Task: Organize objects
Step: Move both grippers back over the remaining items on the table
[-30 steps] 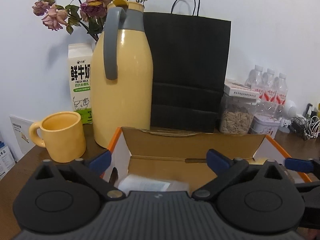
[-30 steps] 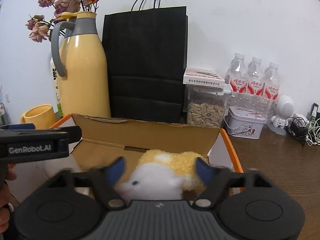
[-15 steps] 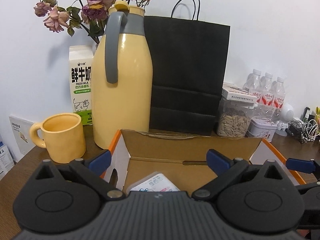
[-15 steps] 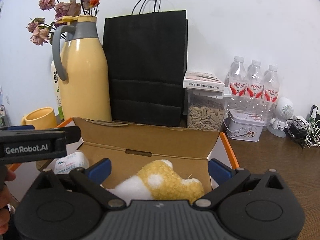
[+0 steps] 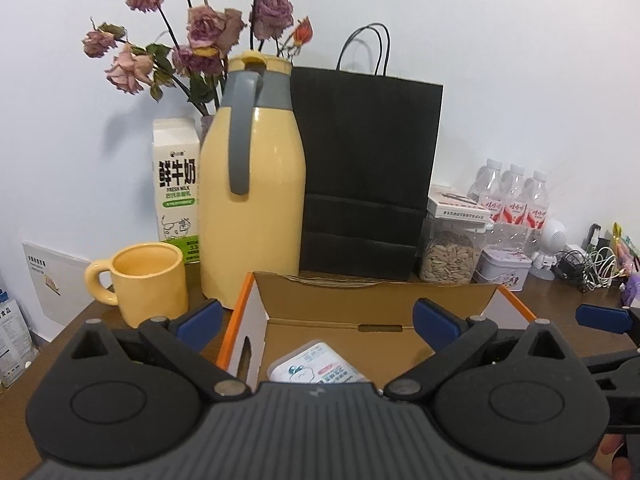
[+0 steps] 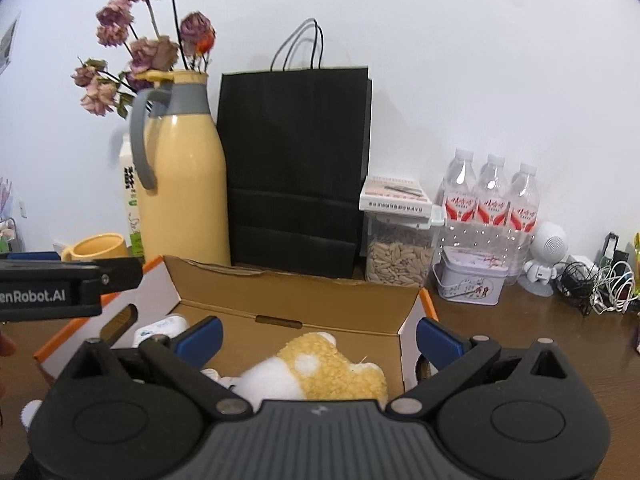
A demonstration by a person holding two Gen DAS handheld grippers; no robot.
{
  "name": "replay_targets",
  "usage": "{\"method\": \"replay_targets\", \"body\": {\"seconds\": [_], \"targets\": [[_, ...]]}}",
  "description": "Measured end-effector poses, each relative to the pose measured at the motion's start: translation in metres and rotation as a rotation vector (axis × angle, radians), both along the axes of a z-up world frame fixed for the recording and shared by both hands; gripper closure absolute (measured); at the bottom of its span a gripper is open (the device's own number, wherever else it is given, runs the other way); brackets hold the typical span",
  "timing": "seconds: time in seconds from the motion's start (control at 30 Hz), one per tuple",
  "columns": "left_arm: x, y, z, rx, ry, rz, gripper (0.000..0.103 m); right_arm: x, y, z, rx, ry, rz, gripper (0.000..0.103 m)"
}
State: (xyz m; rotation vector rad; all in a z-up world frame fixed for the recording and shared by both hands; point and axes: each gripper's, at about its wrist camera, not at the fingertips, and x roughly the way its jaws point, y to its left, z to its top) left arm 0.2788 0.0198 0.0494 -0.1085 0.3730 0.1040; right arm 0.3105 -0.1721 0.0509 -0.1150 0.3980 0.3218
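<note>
Both my grippers, left and right, gape wide and empty above the box: plush at 6 o'clock, pack inside, so placing looks done.

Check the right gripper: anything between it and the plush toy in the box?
Nothing visible does. The right gripper hangs open above the plush toy, which lies in the open cardboard box; the flaps stand clear.

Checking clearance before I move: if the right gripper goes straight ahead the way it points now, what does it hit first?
Probably the far wall of the cardboard box; the open right gripper may pass above the plush toy, though depth is unclear.
</note>
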Motion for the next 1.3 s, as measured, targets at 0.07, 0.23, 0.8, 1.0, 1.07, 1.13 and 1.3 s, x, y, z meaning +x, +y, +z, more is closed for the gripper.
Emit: {"method": "replay_targets", "body": {"seconds": [0.07, 0.23, 0.8, 1.0, 1.07, 1.13, 1.3], "targets": [[-0.011, 0.000, 0.003, 0.003, -0.012, -0.005, 0.000, -0.013, -0.002, 0.004, -0.003, -0.019, 0.005, 0.000], [-0.041, 0.003, 0.006, 0.004, -0.022, -0.011, 0.000, -0.041, -0.007, 0.011, 0.007, -0.046, 0.017, 0.000], [-0.136, 0.029, -0.011, 0.009, 0.034, 0.019, 0.000, -0.132, -0.037, -0.020, 0.017, 0.015, 0.013, 0.000], [-0.158, 0.041, -0.022, 0.008, 0.063, 0.038, 0.000, -0.155, -0.050, -0.042, -0.001, 0.072, 0.011, 0.000], [-0.165, 0.045, -0.025, 0.009, 0.072, 0.048, 0.000, -0.160, -0.054, -0.049, -0.009, 0.092, 0.008, 0.000], [-0.172, 0.050, -0.029, 0.008, 0.081, 0.056, 0.000, -0.164, -0.057, -0.055, -0.017, 0.110, 0.007, 0.000], [-0.185, 0.062, -0.038, 0.002, 0.107, 0.088, 0.000, -0.166, -0.063, -0.065, -0.024, 0.144, 0.001, 0.000]]}}
